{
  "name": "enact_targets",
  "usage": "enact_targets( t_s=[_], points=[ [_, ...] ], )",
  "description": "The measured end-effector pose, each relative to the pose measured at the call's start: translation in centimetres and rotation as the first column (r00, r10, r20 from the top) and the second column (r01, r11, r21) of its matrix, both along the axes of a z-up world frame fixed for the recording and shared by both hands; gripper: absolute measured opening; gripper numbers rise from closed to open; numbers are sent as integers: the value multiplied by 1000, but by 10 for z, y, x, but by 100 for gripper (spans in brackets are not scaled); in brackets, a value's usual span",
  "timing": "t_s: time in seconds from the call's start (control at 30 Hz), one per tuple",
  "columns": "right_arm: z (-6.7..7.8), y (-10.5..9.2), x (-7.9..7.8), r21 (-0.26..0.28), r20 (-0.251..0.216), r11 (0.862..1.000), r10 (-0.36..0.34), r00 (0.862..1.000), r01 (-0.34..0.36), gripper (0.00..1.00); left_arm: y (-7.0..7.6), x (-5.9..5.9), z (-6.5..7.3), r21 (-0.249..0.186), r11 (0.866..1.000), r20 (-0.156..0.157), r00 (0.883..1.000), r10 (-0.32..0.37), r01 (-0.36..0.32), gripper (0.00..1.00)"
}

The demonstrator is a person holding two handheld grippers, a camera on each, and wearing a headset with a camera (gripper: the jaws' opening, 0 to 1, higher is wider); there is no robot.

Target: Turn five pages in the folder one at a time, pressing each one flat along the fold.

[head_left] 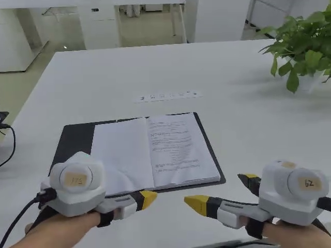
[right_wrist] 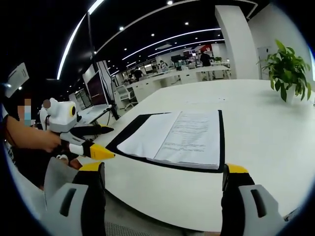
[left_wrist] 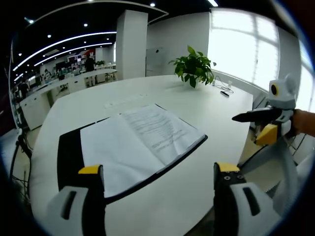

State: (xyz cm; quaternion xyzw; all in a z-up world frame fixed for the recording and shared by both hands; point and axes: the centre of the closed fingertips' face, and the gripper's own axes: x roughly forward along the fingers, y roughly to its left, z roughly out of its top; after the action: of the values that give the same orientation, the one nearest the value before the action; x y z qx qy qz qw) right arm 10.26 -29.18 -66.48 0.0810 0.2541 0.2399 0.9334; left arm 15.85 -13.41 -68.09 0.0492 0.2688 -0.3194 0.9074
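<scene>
Folder (head_left: pixel 77 138) lies open on the white tabletop (head_left: pixel 248 119), with a blank page (head_left: pixel 121 152) on the left and a printed page (head_left: pixel 178 150) on the right. Near its front edge hover the left hand-held gripper (left_wrist: pixel 158 168) and the right hand-held gripper (head_left: pixel 221 190), jaws spread wide, holding nothing. A potted plant (head_left: pixel 305 46) stands far right.

White housings, black yellow-tipped jaws and a tan number label (head_left: pixel 76 180) are noted on the left gripper (left_wrist: pixel 158 168) and right gripper (head_left: pixel 221 189); a black cable (head_left: pixel 20 217) is plugged into the left.
</scene>
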Motion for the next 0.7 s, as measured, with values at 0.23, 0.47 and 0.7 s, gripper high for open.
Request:
enact_targets(
  t_s=[0.23,0.47,0.7],
  points=[
    [3,6,-4,-9,13,1000,-2,1000,2,99,-15,6,-9,20,999,-7,999,-44,44,92],
    [6,7,-5,4,21,1000,-27,999,27,99,-37,21,-15,30,996,-8,996,-90,90,90],
    [8,8,-5,16,25,998,-61,998,60,98,-67,41,-24,18,992,-14,992,-126,126,87]
  ],
)
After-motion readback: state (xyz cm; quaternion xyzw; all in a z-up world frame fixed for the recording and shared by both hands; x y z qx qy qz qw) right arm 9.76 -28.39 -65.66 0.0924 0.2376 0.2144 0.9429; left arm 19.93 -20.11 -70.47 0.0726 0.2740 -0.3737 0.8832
